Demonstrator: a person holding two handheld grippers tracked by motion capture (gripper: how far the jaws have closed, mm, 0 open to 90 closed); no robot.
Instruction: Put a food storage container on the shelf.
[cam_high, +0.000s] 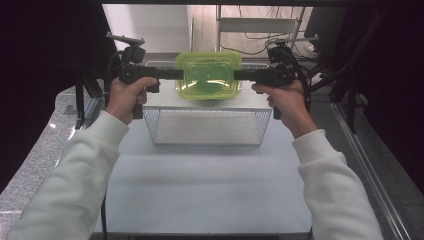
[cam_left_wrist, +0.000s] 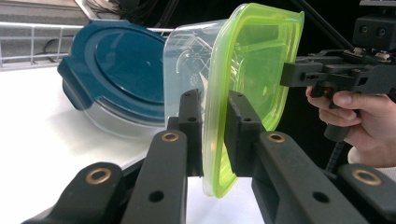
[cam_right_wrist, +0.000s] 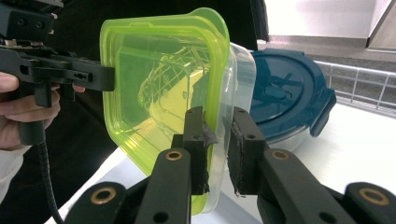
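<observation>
A clear food container with a neon-green lid hangs in the air above the far side of a wire basket, held from both sides. My left gripper is shut on its left rim; in the left gripper view the jaws pinch the green lid edge and the clear wall. My right gripper is shut on the opposite rim, with its pads on either side of the lid edge. The right gripper and the left gripper each appear in the other's view, at the far rim.
A round clear container with a dark blue clip lid stands on the white table just behind the held one. The white tabletop stretches toward the person. Dark frame posts flank both sides, and a low wire rail runs along the back.
</observation>
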